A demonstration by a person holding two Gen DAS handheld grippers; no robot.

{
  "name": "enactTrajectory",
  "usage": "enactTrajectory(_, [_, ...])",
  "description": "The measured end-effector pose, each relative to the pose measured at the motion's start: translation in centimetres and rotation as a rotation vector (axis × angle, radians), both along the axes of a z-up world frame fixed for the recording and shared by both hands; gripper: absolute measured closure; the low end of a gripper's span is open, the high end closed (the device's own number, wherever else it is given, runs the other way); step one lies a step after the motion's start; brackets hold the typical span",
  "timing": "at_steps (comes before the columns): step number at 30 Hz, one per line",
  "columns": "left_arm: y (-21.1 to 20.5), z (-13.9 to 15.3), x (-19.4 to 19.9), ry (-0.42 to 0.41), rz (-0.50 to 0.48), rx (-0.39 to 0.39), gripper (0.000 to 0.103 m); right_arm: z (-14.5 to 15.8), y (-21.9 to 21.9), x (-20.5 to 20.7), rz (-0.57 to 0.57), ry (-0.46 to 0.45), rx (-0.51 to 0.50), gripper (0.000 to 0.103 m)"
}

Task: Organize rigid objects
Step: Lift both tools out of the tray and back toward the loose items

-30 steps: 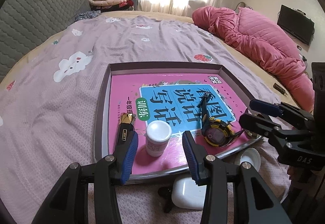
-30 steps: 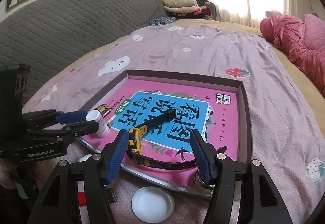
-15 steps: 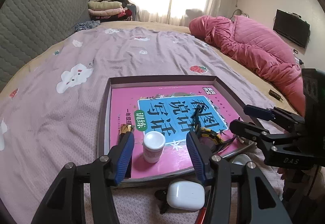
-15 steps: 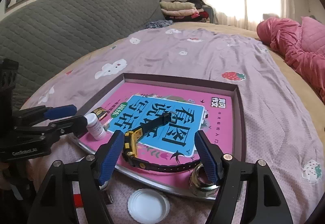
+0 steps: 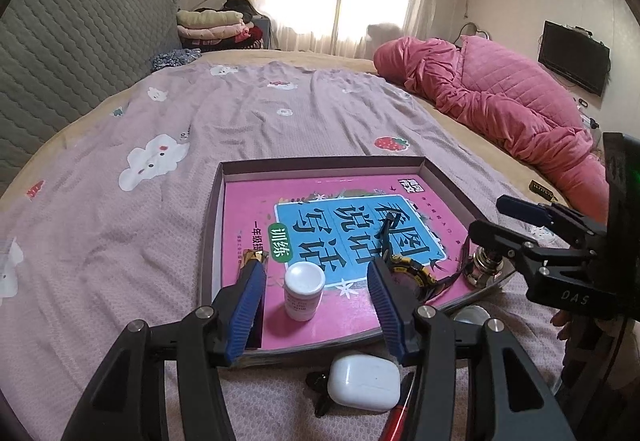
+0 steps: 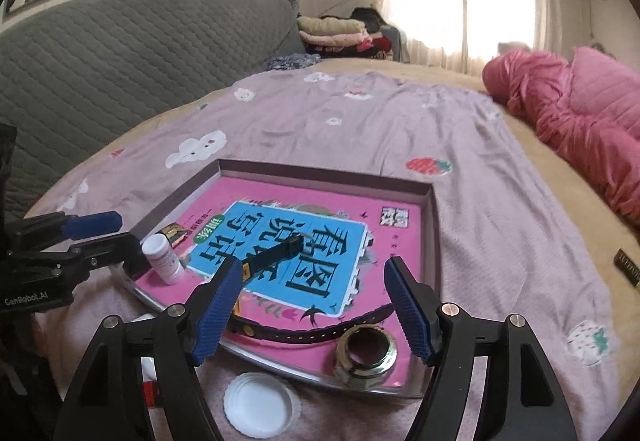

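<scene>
Item: left tongs (image 5: 316, 307). Spread wide, holding nothing. Drawn back toward the near edge of the tray (image 5: 320, 163) since a second ago, when the blue pads flanked the pill bottle more closely and lower. The bottle (image 5: 304, 297) now stands upright just ahead of the gap between the pads, on the pink book (image 5: 352, 305) that lines the tray.

Item: right tongs (image 6: 312, 307). Spread wide, holding nothing. Likewise raised and pulled back over the last second; the watch sat between the pads then and now lies just ahead of and below them.

Reading: both tools appear to have released and retreated, so bottle and watch look placed; the next pick is likely among the things outside the tray.

Item: watch (image 5: 404, 273). Lies flat on the book, ahead of the left tongs' right-hand pad. Long axis runs along the strap: one end points away toward the far wall of the tray, the other curves rightward toward the metal ring (image 6: 366, 355) at the near right corner.

Item: earbud case (image 5: 364, 377). White, on the bed (image 5: 280, 113) just below the left tongs, outside the tray. A red-tipped item beside it; identity unclear.

Item: white lid (image 6: 260, 407). On the bed below the right tongs, outside the tray.

Item: gold-and-black small object (image 6: 173, 232). Inside the tray, left of the bottle.
</scene>
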State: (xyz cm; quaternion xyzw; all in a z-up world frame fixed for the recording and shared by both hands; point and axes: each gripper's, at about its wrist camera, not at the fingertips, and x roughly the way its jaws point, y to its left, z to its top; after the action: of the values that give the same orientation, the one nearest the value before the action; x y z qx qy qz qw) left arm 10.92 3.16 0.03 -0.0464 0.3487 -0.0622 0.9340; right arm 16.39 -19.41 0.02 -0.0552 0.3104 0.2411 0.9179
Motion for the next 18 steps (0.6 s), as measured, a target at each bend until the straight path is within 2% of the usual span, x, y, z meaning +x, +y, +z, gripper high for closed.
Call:
enactTrajectory(10, [0.7, 0.5, -0.5, -0.013, 0.029, -0.003, 0.049, 0.4, 0.4, -1.4, 0.001, -0.059, -0.06, 0.028])
enactTrajectory(18, [2.2, 1.3, -1.1, -0.019, 0.066, -0.017, 0.048, 0.6, -0.9, -1.9, -0.036, -0.041, -0.033, 0.028])
